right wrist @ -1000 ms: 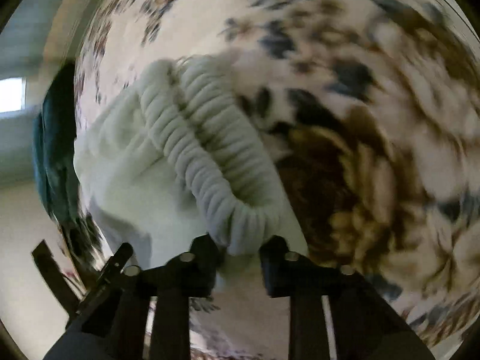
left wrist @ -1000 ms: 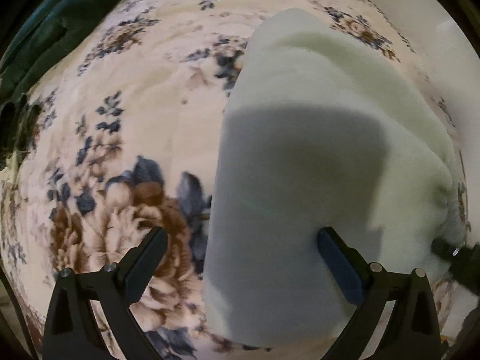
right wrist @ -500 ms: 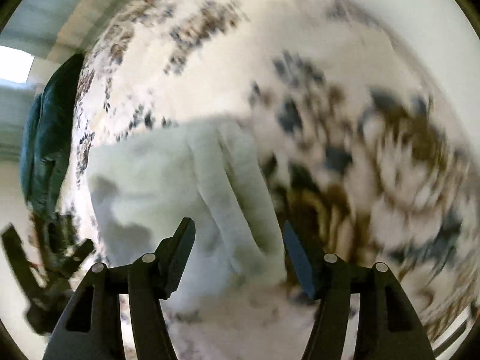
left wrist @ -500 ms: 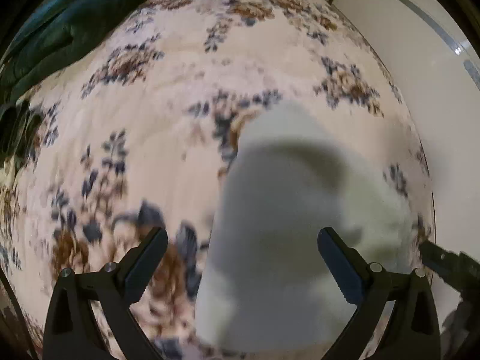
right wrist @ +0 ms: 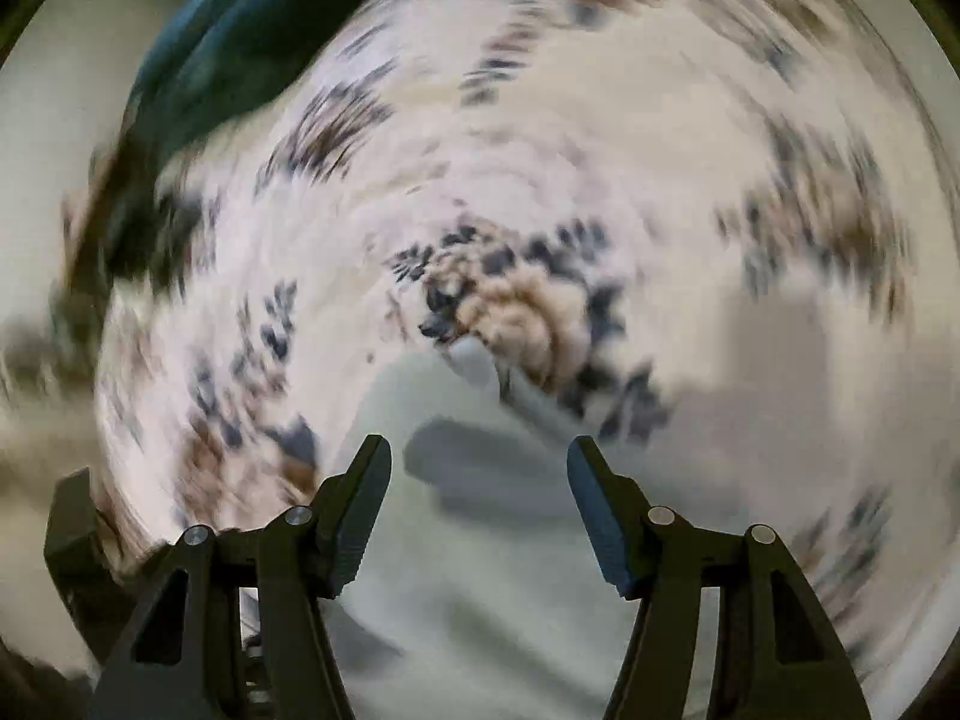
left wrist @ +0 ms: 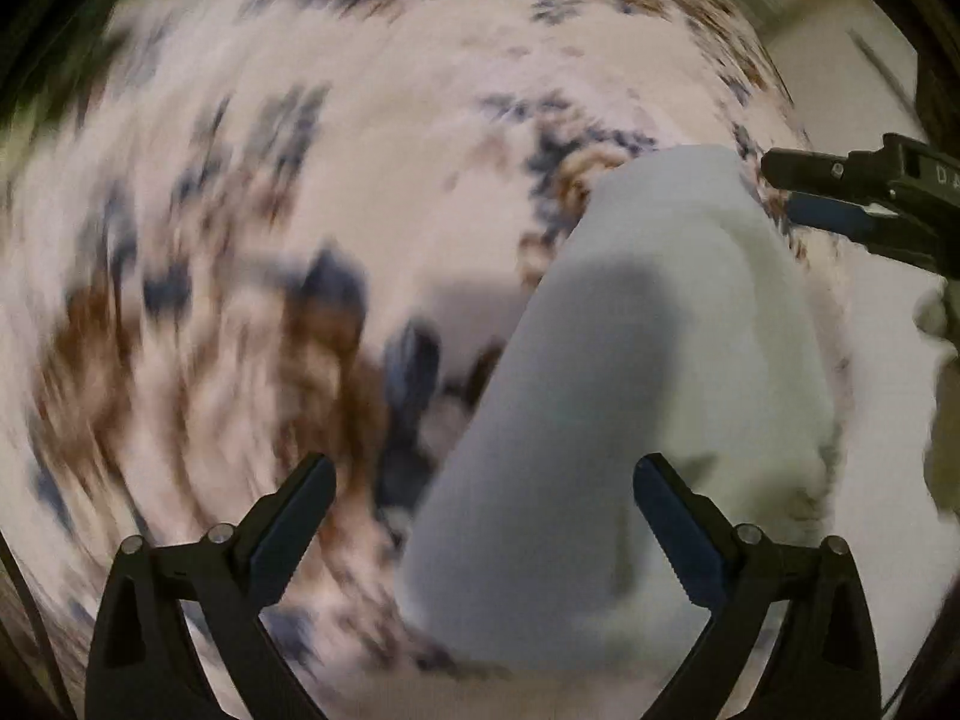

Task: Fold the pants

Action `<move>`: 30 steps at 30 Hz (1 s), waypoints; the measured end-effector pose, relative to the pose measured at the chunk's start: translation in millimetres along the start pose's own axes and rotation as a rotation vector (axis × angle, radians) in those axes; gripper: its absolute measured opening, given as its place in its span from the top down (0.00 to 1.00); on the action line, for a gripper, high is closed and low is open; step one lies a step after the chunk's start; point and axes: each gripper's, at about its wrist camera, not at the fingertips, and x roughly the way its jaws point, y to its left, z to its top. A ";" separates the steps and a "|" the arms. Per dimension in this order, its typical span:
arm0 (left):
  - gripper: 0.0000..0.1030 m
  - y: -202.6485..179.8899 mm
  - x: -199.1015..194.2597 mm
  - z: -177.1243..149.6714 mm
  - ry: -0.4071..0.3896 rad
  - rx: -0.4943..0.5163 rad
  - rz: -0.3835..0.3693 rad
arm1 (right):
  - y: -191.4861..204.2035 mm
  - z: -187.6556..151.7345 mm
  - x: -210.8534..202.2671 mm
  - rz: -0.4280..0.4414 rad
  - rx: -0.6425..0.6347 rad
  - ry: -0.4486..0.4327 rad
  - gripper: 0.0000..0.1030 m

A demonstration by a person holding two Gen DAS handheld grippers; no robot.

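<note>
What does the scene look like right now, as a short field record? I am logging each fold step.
garment: white pants, folded, lying on the cloth
surface: floral cloth
left tool: open, above the pants, holding nothing
right tool: open, empty, jaws have just been opening
other item: dark teal fabric at the cloth's edge
image quality: both views motion-blurred

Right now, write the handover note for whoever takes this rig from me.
Left gripper: open, holds nothing, above the pants' edge.
Right gripper: jaws have just opened, nothing between them, above the pants.
Pants: white, lying as a compact folded bundle on the floral cloth. A dark green garment lies at the cloth's far edge.
Done: pants folded and let go.
Left: check the bundle looks neat; both views are blurred.
</note>
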 end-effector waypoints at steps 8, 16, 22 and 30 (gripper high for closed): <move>0.26 49.8 29.9 -40.7 0.106 -0.458 -0.297 | 14.8 59.9 65.4 0.038 -0.159 0.377 0.39; 0.31 63.0 34.6 -36.7 0.106 -0.426 -0.273 | 12.2 77.9 89.1 -0.104 -0.131 0.359 0.98; 0.30 32.5 -14.5 -52.9 0.070 -0.370 -0.355 | 7.9 51.3 23.5 -0.027 -0.177 0.270 0.64; 0.29 -48.6 53.3 -73.7 0.213 -0.376 -0.549 | -95.0 -43.9 9.5 -0.024 0.042 0.396 0.26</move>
